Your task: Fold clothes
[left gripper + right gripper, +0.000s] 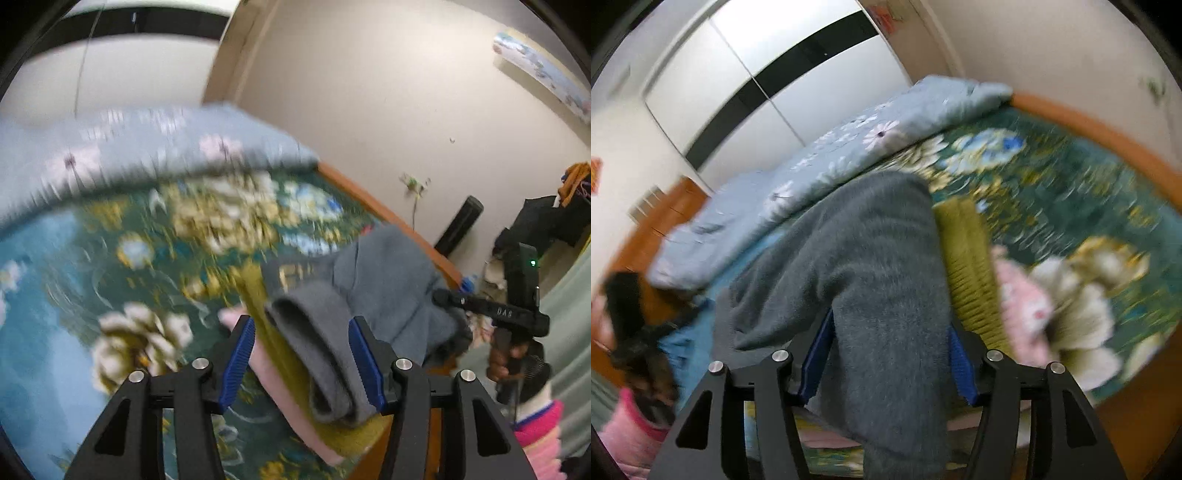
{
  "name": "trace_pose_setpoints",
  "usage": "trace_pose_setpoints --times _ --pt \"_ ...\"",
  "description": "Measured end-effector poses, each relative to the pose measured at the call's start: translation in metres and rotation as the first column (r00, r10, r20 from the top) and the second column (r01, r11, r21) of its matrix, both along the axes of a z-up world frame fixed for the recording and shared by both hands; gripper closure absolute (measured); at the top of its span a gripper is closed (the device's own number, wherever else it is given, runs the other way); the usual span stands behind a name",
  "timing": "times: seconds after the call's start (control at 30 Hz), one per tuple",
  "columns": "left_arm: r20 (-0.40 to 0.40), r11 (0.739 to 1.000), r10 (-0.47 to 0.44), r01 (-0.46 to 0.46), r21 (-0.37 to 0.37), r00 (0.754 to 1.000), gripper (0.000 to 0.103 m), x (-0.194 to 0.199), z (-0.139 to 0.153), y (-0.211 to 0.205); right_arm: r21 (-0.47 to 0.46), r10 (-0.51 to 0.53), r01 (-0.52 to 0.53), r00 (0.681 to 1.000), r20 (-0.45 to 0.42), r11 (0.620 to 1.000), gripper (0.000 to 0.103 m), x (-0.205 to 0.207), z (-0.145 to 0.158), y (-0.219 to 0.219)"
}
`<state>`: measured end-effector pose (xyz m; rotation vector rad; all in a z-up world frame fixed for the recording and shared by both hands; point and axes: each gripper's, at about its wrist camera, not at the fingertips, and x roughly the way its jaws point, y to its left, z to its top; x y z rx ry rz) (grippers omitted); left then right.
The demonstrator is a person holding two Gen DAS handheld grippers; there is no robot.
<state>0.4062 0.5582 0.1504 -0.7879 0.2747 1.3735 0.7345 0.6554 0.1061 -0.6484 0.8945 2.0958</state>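
- Bedroom, pale wall, white wardrobe (757,85) with a black band behind. Your bed (373,201) has an orange wooden edge, a green-teal flowered sheet (110,266) and a pale blue quilt (155,144) bunched along the far side. Heavy blur in both views.
- Where's the clothing?
- The grey fleece garment (871,251) lies on the sheet at the near edge of the bed, right in front of both your grippers. It partly covers an olive-yellow knit (971,273). A pink piece (1023,299) sits just beside the knit.
- Left gripper?
- Your left gripper (300,320) points down at the bed with its jaws spread. A rolled fold of the grey fleece garment sits between the blue pads. It touches the pad on the right of that view. The other pad stands clear of it, with yellow and pink cloth showing in the gap. So the fold is between the pads but not pinched.
- And the right?
- Your right gripper (890,321) also has its jaws apart. The grey fleece garment drapes through them and fills the whole gap, reaching both blue pads. Can't tell whether the pads press on it or it just hangs there.
- Anything else?
- In the left wrist view your right hand (502,358) wraps the handle at the right of the garment, with a pink striped sleeve (539,435) below it.
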Motion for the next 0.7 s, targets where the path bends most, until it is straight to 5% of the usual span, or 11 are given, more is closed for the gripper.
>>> trace_pose_setpoints --times 0.23,0.37,0.47,0.7 --pt "-0.208 0.991 -0.120 0.130 0.034 0.971 0.040 0.063 0.000 0.010 0.237 -0.014 -0.003 0.997 0.071 0.971 0.043 -0.038 0.052 -0.029" --pt "-0.207 0.986 -0.160 0.146 -0.079 0.965 0.039 0.073 -0.029 0.023 0.225 0.072 -0.105 0.986 0.151 0.969 0.040 -0.073 0.034 -0.028" --pt "-0.249 0.984 -0.156 0.127 -0.128 0.956 0.039 0.074 -0.048 0.030 0.128 0.069 -0.091 0.984 0.165 0.988 0.040 -0.084 -0.002 -0.006" --pt "-0.198 0.989 -0.129 0.112 -0.095 0.972 0.034 0.062 -0.031 0.004 0.194 -0.016 -0.012 0.990 0.142 0.981 0.040 -0.077 0.005 -0.029"
